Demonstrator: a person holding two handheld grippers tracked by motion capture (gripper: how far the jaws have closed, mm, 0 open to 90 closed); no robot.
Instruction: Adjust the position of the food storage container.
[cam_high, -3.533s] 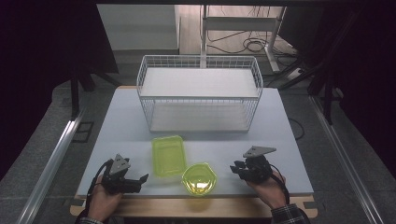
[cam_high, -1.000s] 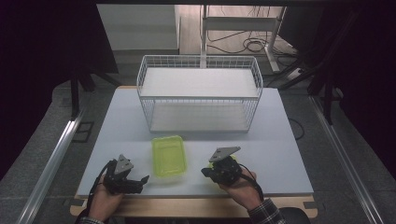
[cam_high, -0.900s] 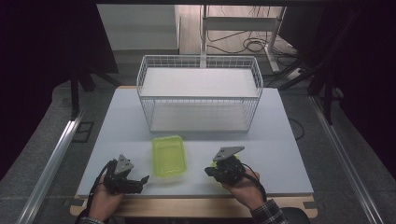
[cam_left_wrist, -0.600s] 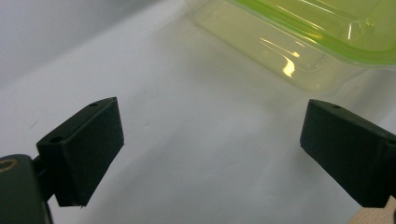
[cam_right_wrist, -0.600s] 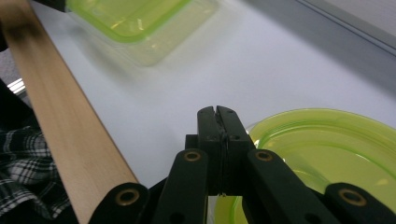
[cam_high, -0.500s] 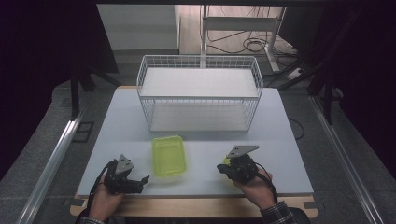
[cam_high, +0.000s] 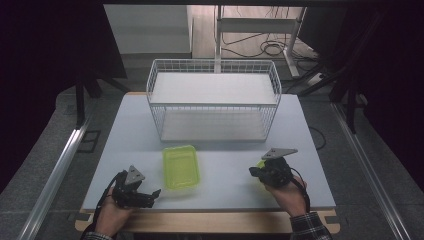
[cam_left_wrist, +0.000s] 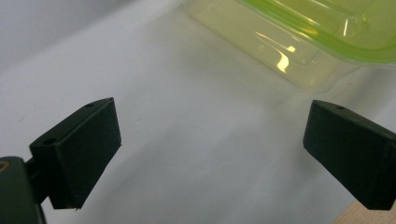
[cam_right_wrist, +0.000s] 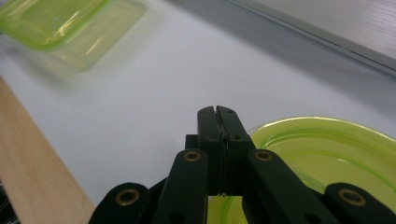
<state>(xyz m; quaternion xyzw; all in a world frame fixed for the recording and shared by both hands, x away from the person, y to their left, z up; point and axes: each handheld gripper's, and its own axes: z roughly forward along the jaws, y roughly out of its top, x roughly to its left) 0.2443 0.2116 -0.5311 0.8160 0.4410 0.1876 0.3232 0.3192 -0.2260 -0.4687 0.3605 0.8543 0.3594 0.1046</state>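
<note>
Both right tongs (cam_high: 256, 172) and round bowl (cam_right_wrist: 327, 154) farther right.

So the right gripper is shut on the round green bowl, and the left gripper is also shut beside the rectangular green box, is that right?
Not quite. The left gripper is open: the left gripper view shows its jaws wide apart over the table, near the rectangular green box. The right gripper is indeed shut on the round green bowl.

High view overlooks the table (cam_high: 225, 170); gripper views skim it closely.
</note>
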